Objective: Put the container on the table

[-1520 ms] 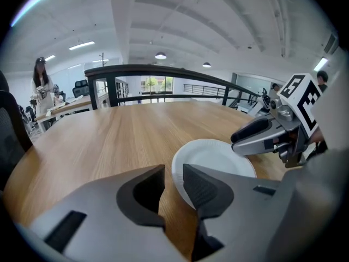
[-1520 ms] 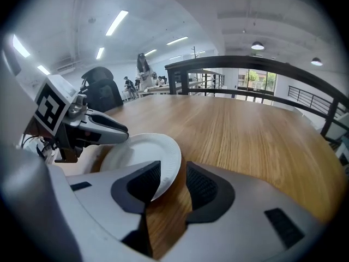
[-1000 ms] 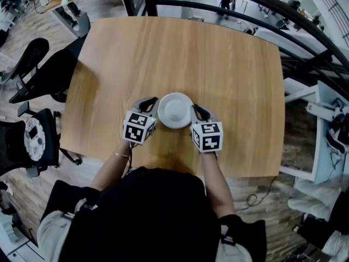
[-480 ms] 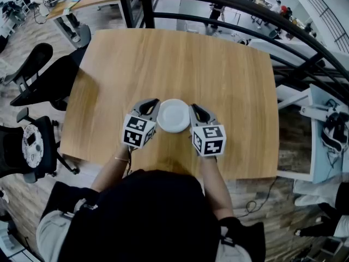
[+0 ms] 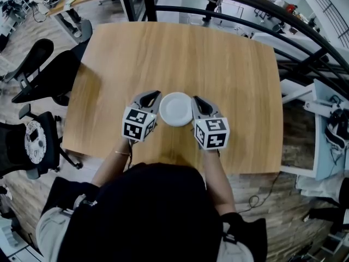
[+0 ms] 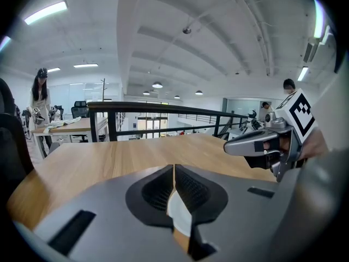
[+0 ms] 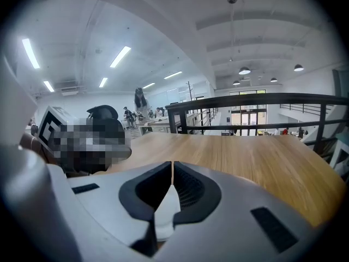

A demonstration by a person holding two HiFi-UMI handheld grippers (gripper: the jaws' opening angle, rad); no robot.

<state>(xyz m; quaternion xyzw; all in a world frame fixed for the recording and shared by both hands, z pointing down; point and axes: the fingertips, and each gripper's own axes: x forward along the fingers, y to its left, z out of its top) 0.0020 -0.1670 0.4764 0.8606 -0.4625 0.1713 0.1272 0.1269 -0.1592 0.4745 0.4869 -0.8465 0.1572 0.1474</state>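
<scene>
A white round container [image 5: 175, 109] hangs just above the wooden table [image 5: 229, 59], held at its two sides near the table's front. My left gripper [image 5: 154, 99] is shut on its left rim. From the other side my right gripper [image 5: 194, 103] clamps the right rim, its jaws closing tight. In the left gripper view the dark pads [image 6: 188, 190] of the left gripper [image 6: 174, 171] pinch a white sliver of the container [image 6: 180, 214]. The right gripper view shows the right gripper [image 7: 173, 168] squeezing the container [image 7: 166, 209] the same way.
Black office chairs [image 5: 38, 72] stand left of the table. A black railing [image 5: 245, 10] runs behind its far edge, with a lower floor beyond. Bare wood stretches ahead of the grippers. A person [image 6: 41, 100] stands at a far desk.
Both grippers and the container between them have risen a little off the table top. The camera view has shifted slightly.
</scene>
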